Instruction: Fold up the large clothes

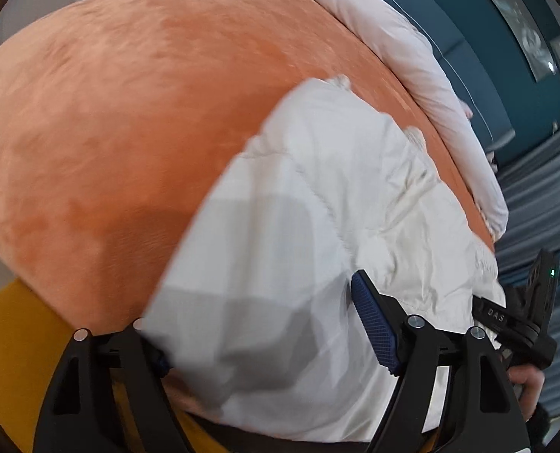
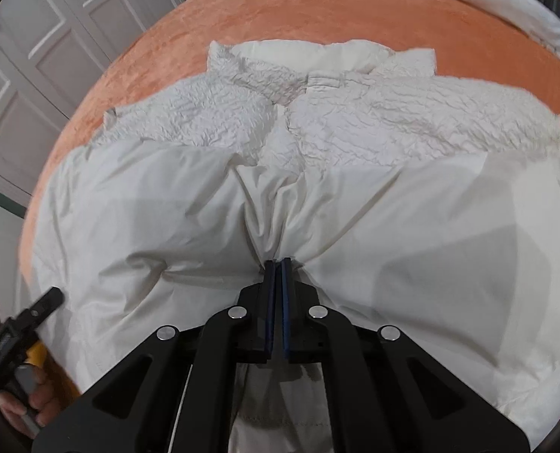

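1. My right gripper (image 2: 278,264) is clamped on a bunched fold of the puffy white quilted jacket (image 2: 299,196), its blue-padded jaws pressed together with the fabric pulled into creases just ahead of the tips.
2. The jacket lies spread over the orange velvety bed cover (image 2: 317,11), collar at the far end from my right tool.
3. My left gripper (image 1: 265,332) stands with jaws wide apart, astride the jacket's near edge; I cannot tell whether its pads touch the cloth.
4. A rolled white duvet (image 1: 412,60) lies well beyond the left tool, along the bed's far edge.
5. Pale panelled wardrobe doors (image 2: 46,56) stand to the left of my right tool.
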A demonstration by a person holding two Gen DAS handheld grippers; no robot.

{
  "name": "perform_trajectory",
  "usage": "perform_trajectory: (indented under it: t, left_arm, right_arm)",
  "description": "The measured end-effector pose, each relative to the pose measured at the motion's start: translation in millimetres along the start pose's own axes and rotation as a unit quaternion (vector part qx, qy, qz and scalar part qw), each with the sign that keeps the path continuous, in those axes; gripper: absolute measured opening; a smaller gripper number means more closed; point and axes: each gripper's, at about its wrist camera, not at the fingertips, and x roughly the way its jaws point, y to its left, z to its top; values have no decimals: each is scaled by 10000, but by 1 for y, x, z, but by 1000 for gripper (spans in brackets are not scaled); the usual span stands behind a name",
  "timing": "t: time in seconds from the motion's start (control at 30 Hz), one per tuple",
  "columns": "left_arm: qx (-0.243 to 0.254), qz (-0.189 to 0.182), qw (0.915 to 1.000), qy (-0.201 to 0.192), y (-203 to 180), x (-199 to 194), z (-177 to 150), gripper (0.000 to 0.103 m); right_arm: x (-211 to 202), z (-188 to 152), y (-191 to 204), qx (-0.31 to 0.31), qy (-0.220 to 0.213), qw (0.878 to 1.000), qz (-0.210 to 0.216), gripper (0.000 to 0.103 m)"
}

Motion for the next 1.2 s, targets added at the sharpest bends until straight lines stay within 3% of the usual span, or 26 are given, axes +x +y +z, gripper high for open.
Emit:
perform_trajectory:
  t: [0.03,0.07,0.13,0.17,0.2,0.33,0.43,0.63,0.83,0.97,1.2]
  left_arm:
    - [47,-96,9999,30,-4,0,-2,61]
    - [60,-198,9997,87,-9,1,-2,37]
    - [109,-469,9987,150,-17,-6,-1,14]
    - [164,-520,9985,102,-23,-11,0,10]
    - [256,-586,9979,23,-30,-20,0,9]
    - [691,-840,9937,-267,-61,-57,1,6]
    - [906,-941,9907,-378,-82,-73,-3,6]
    - [1187,-888,9881,-404,-119,-74,-8,6]
    - [1514,-796,9843,-429,-140,-74,-21,6]
    - [1832,-857,9782,-475,-165,-76,-31,6]
    - [2657,-1235,9556,-314,-239,-67,-62,6]
  right_arm:
    - [1,1,5,-120,-25,9998,-148,1]
    - [2,2,10,-239,-48,9993,-271,1]
    - [1,2,17,-463,-111,9977,-478,1]
    - [-4,2,19,-503,-146,9972,-540,1]
    - [-10,1,18,-456,-172,9974,-536,4]
    - [-56,-29,-6,121,-410,9983,383,5]
    - [-73,-60,-22,352,-322,9961,736,5]
    - [-47,-89,-34,421,145,9940,995,0]
    - [-7,-74,-46,759,329,9880,1304,0]
    - [1,-62,-46,757,454,9878,1280,0]
    - [8,-51,-55,1020,418,9816,1559,0]
